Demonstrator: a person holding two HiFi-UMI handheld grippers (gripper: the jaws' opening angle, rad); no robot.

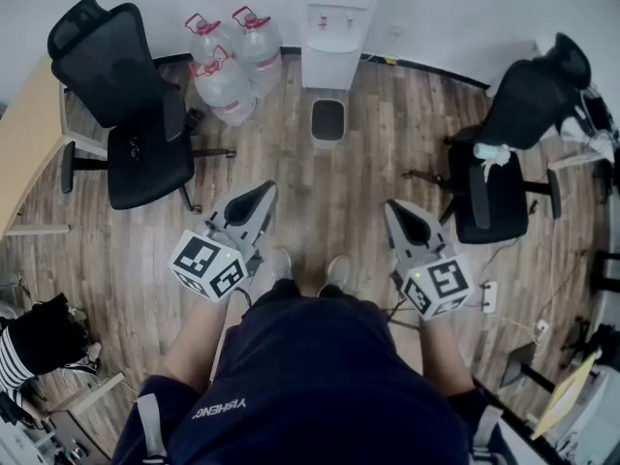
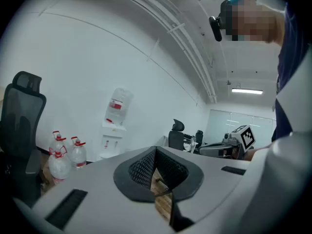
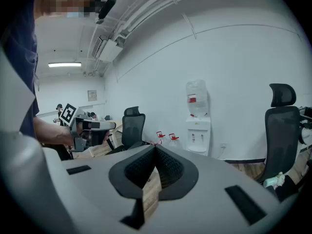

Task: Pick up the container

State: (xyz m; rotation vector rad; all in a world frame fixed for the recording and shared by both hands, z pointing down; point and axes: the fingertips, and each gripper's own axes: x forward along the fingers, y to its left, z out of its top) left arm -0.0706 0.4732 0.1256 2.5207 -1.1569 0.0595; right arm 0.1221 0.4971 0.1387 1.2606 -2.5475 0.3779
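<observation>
Though perhaps laminate, wood-look floor (image 1: 329,187).

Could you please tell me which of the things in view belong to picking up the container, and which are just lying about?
For the job:
- container, the small grey bin on the floor
- left gripper, shut, empty
- right gripper, shut, empty

Just lying about:
- water bottles
- water dispenser
- office chairs
- power strip
</observation>
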